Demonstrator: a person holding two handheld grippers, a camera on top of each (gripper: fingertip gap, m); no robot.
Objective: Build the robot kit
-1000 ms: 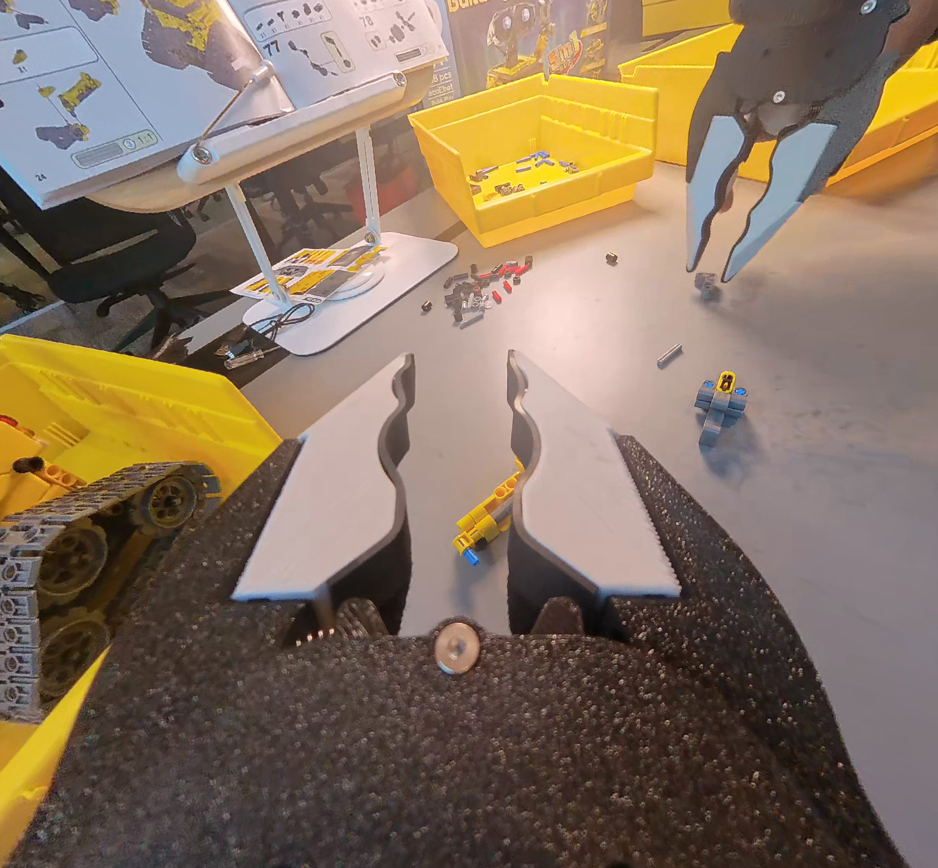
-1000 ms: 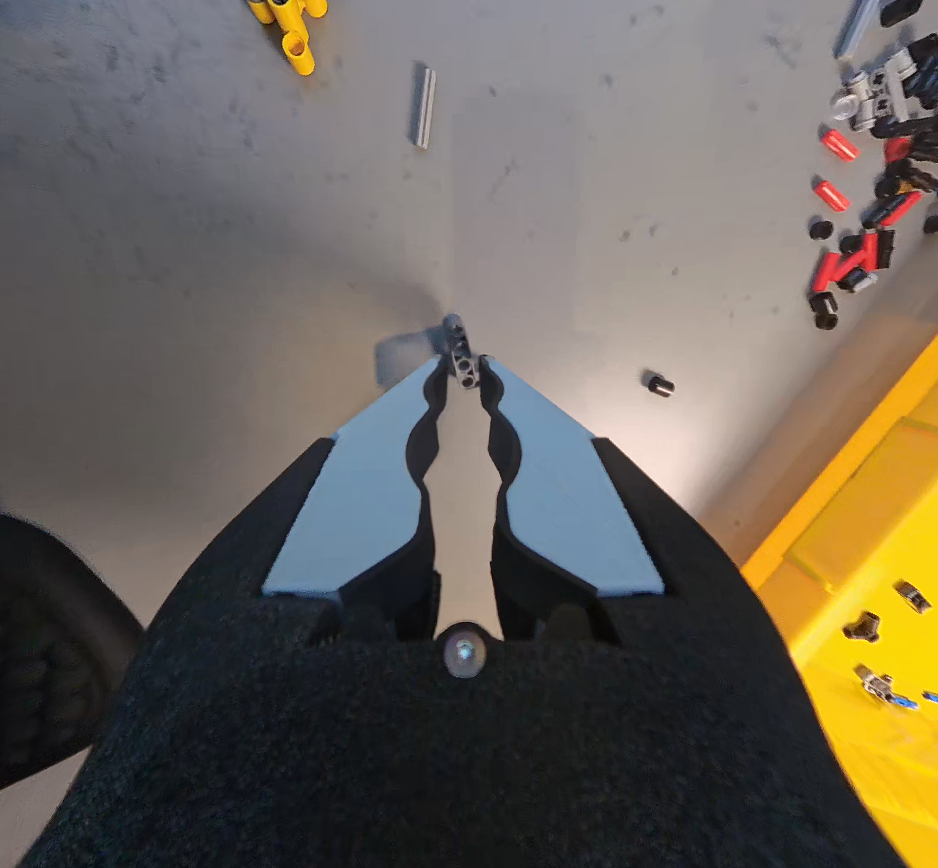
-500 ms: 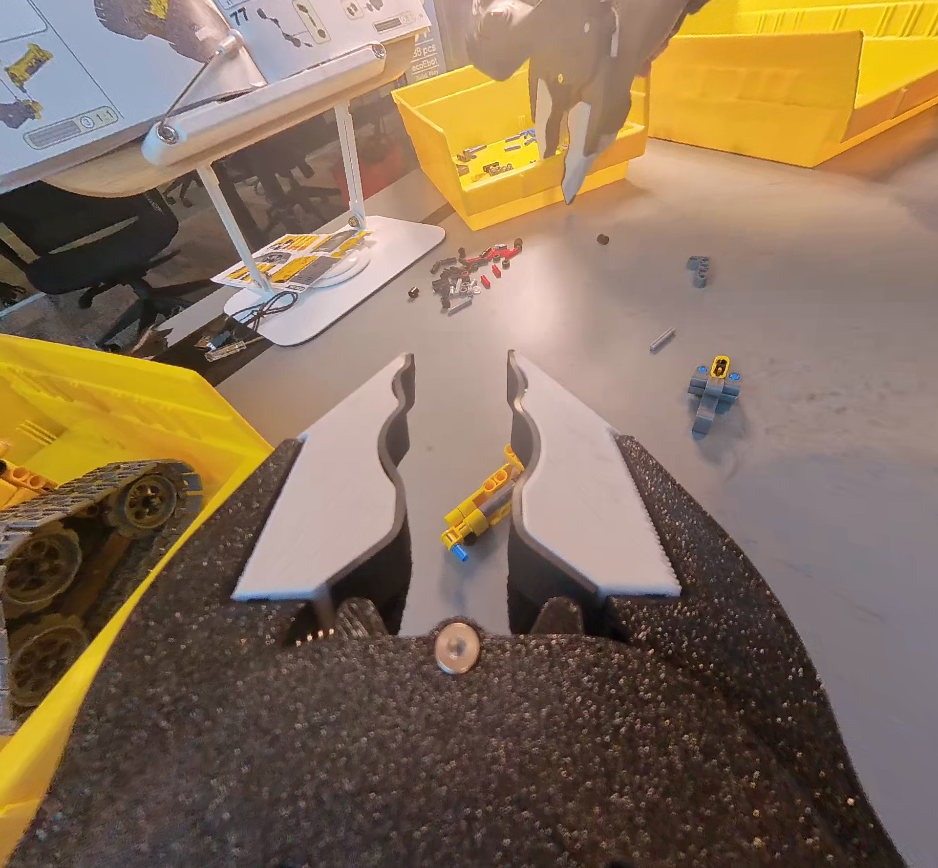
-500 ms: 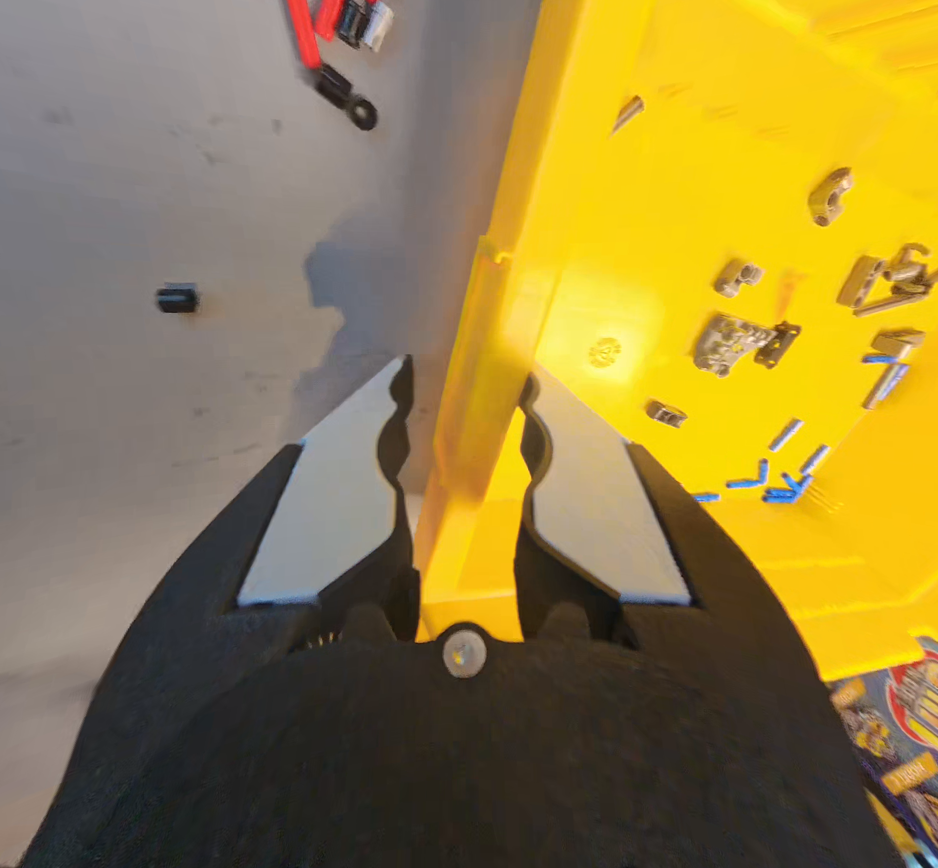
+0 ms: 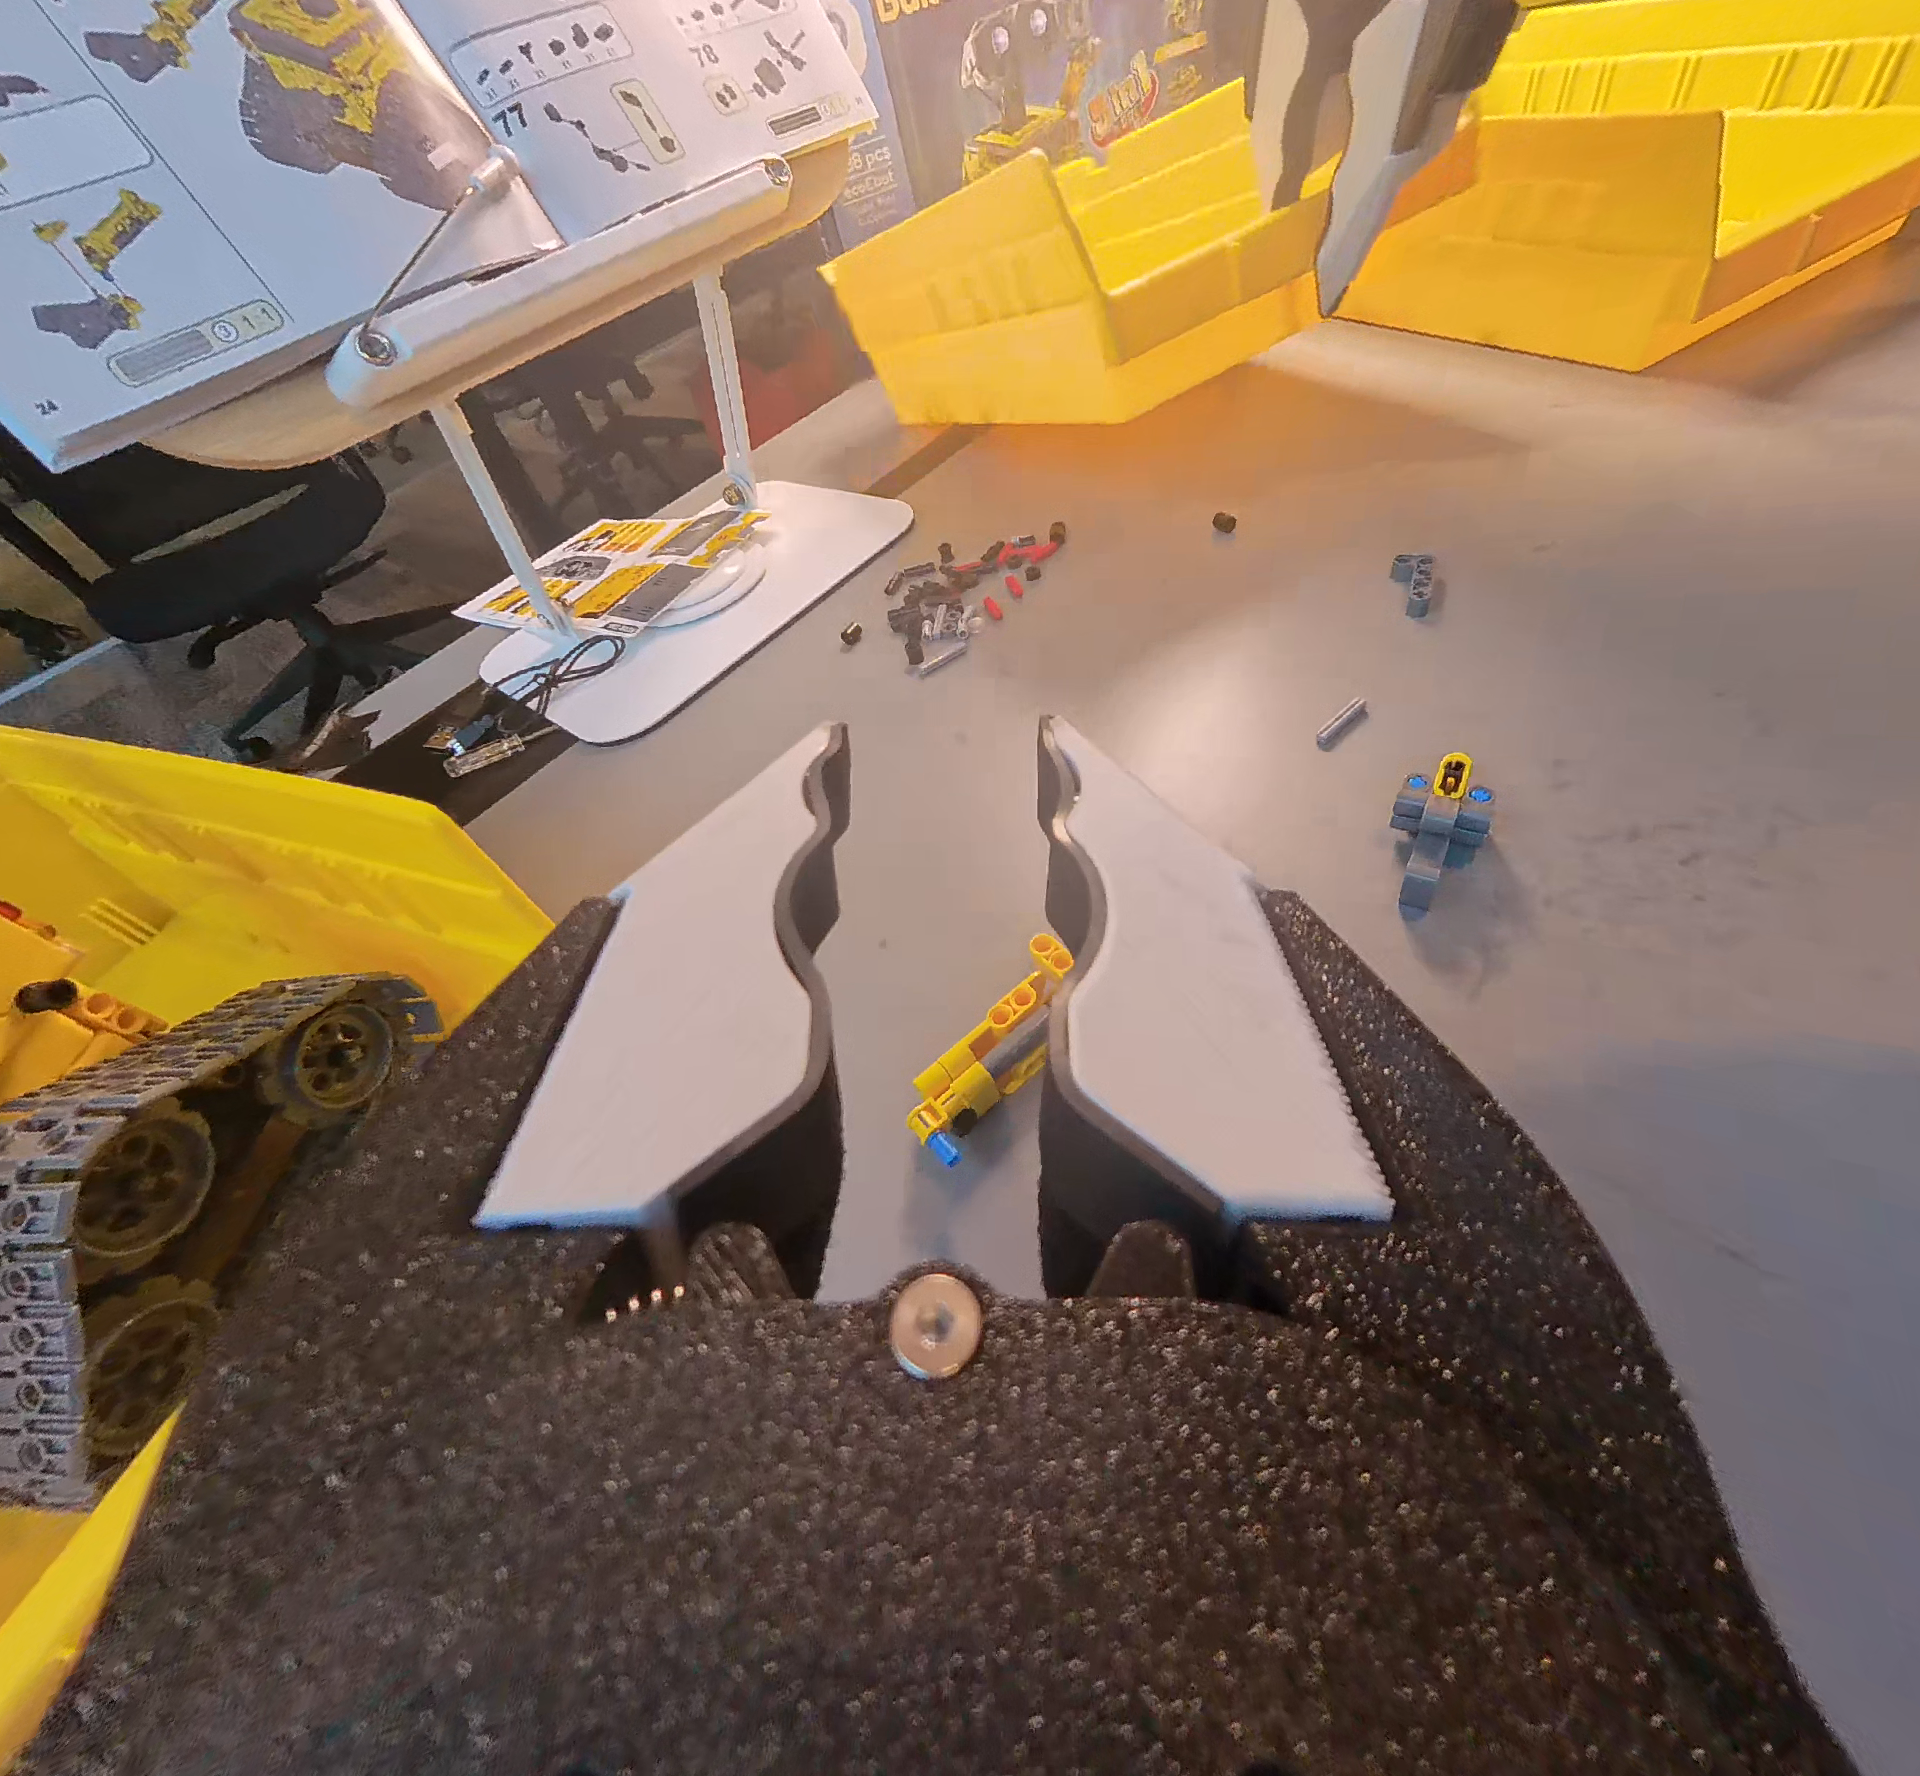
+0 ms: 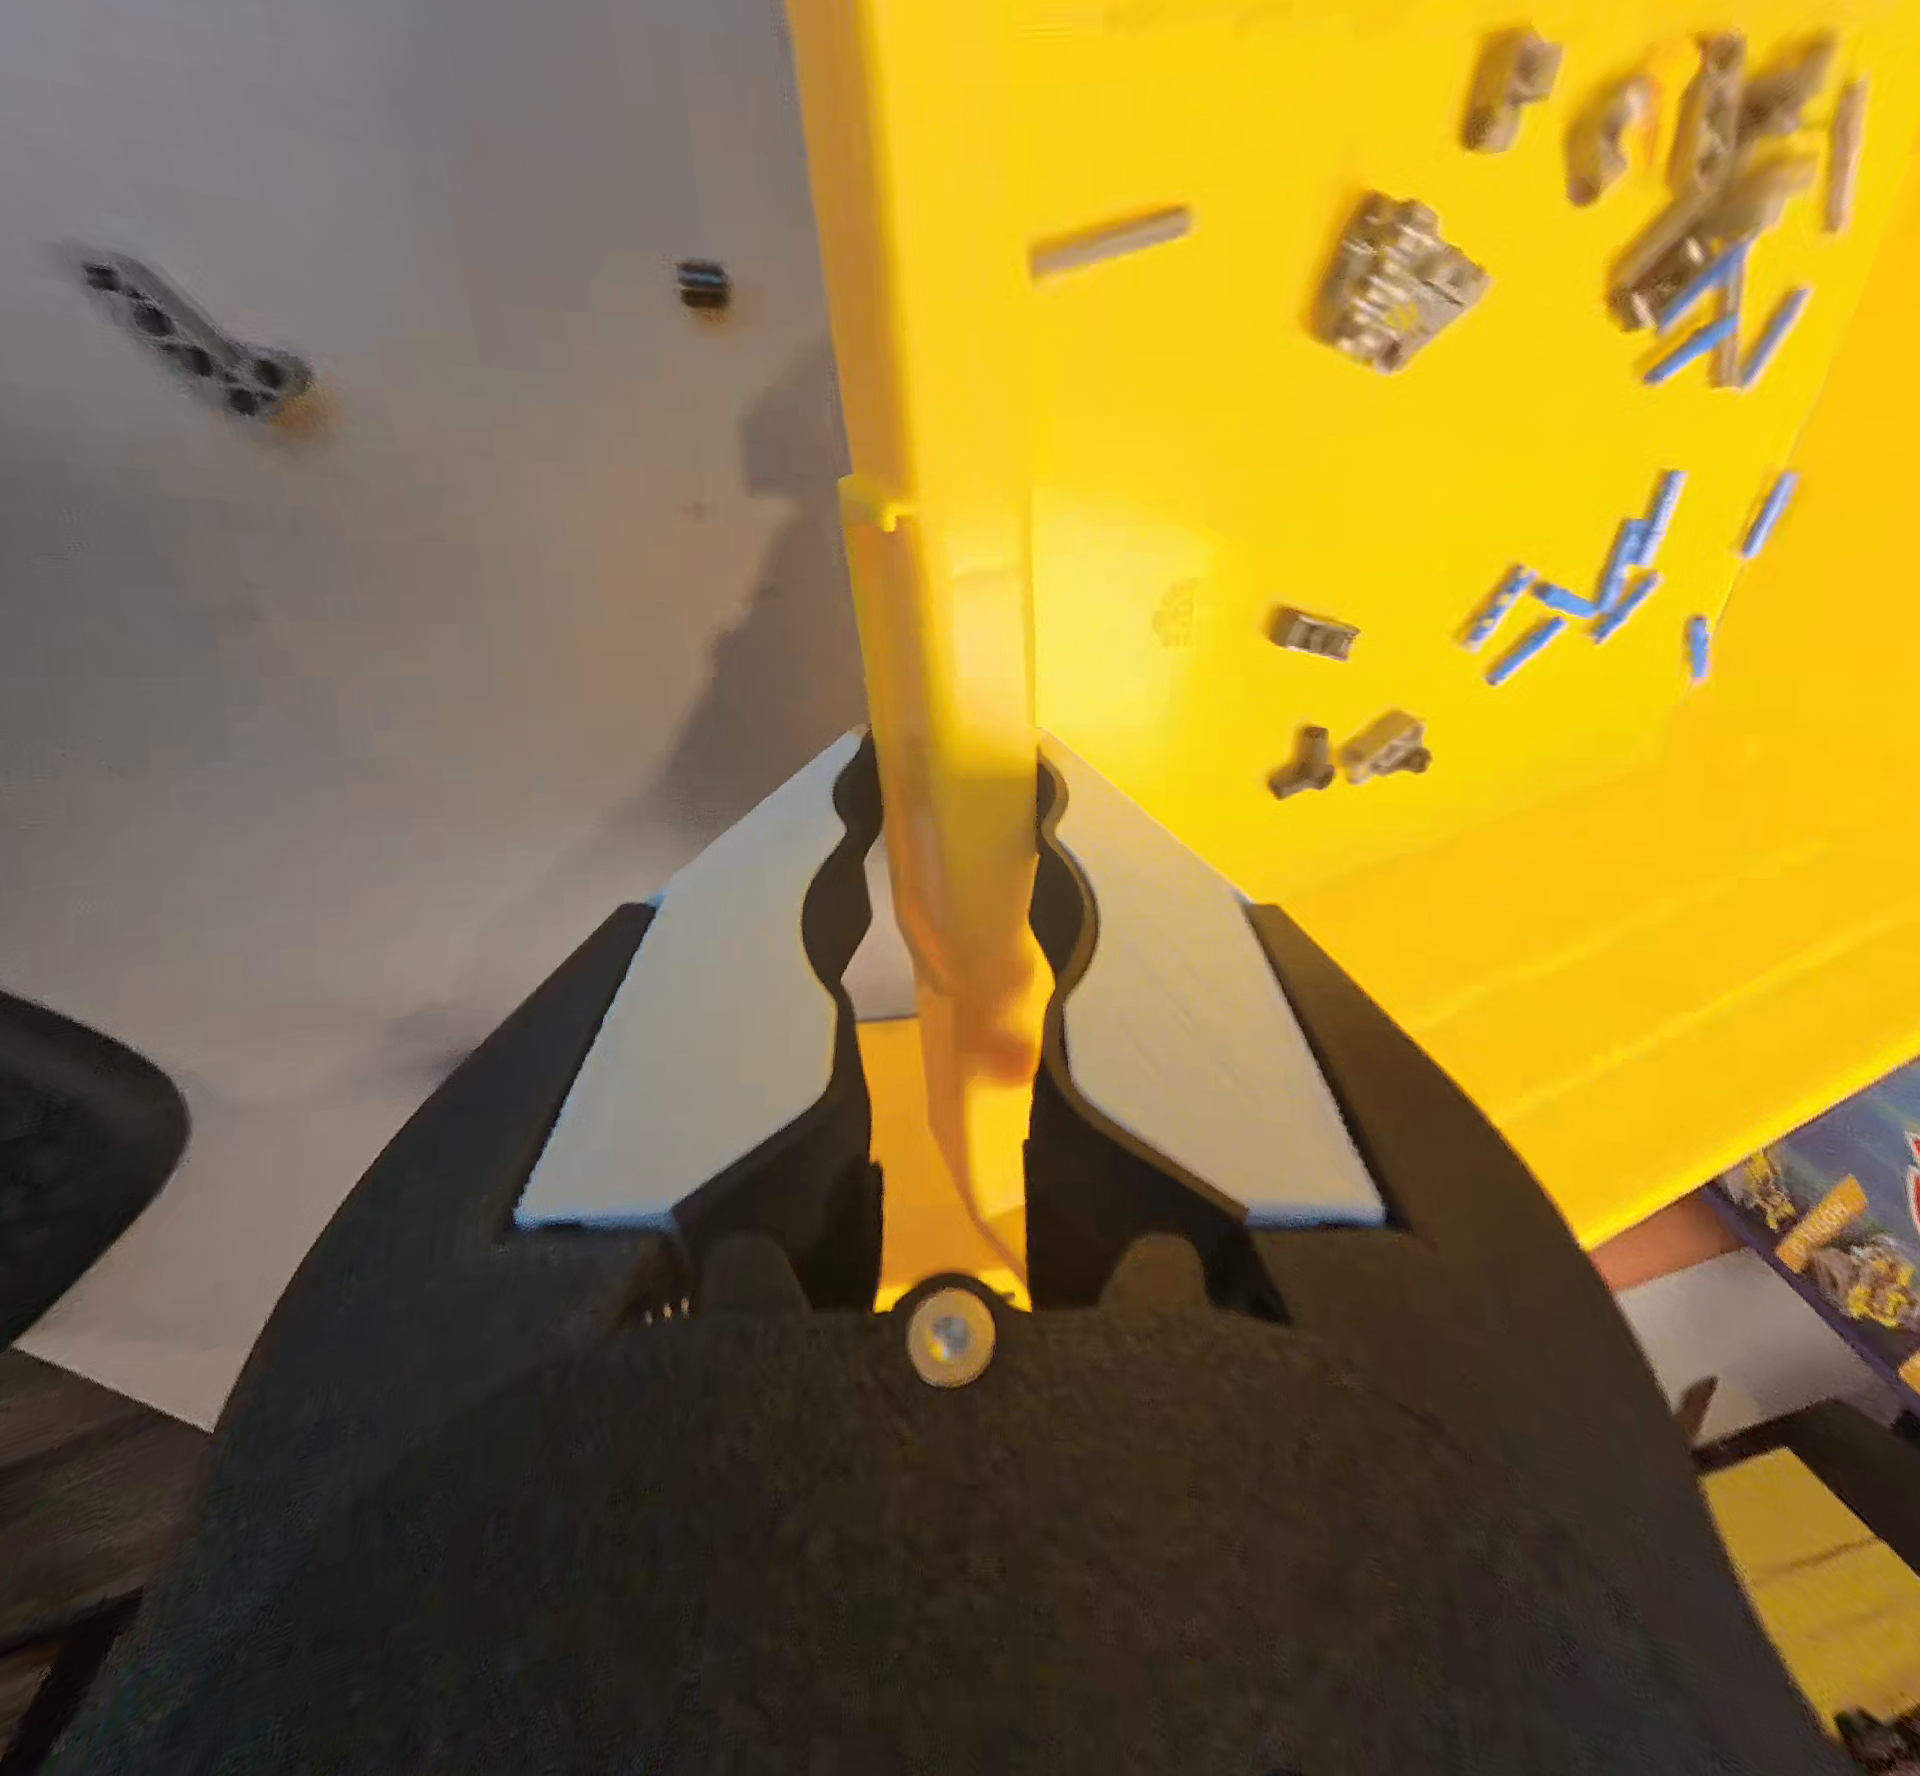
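My left gripper (image 5: 938, 739) is open and empty, low over the grey table. A small yellow and grey brick assembly (image 5: 992, 1051) lies on the table under the gap between its fingers. My right gripper (image 6: 951, 739) has its two fingers on either side of the side wall of a yellow bin (image 6: 956, 625) and is closed on it. It shows at the top right of the left wrist view (image 5: 1314, 230), at the bin (image 5: 987, 313). Several grey and blue parts (image 6: 1392, 282) lie inside the bin. A grey bent beam (image 6: 197, 339) lies loose on the table.
An instruction booklet on a white stand (image 5: 675, 625) is at the back left, with a kit box (image 5: 1018, 43) behind the bin. A tracked model (image 5: 156, 1155) sits in a yellow bin at the left. Loose pins (image 5: 966, 583), a grey axle (image 5: 1340, 720) and a grey-yellow assembly (image 5: 1439, 827) lie on the table. The gap from one gripper's tips to the other's is roughly 35 centimetres.
My right gripper let go of the grey beam on the table, moved to the yellow bin and closed on its wall. My left gripper stayed open over the yellow assembly.
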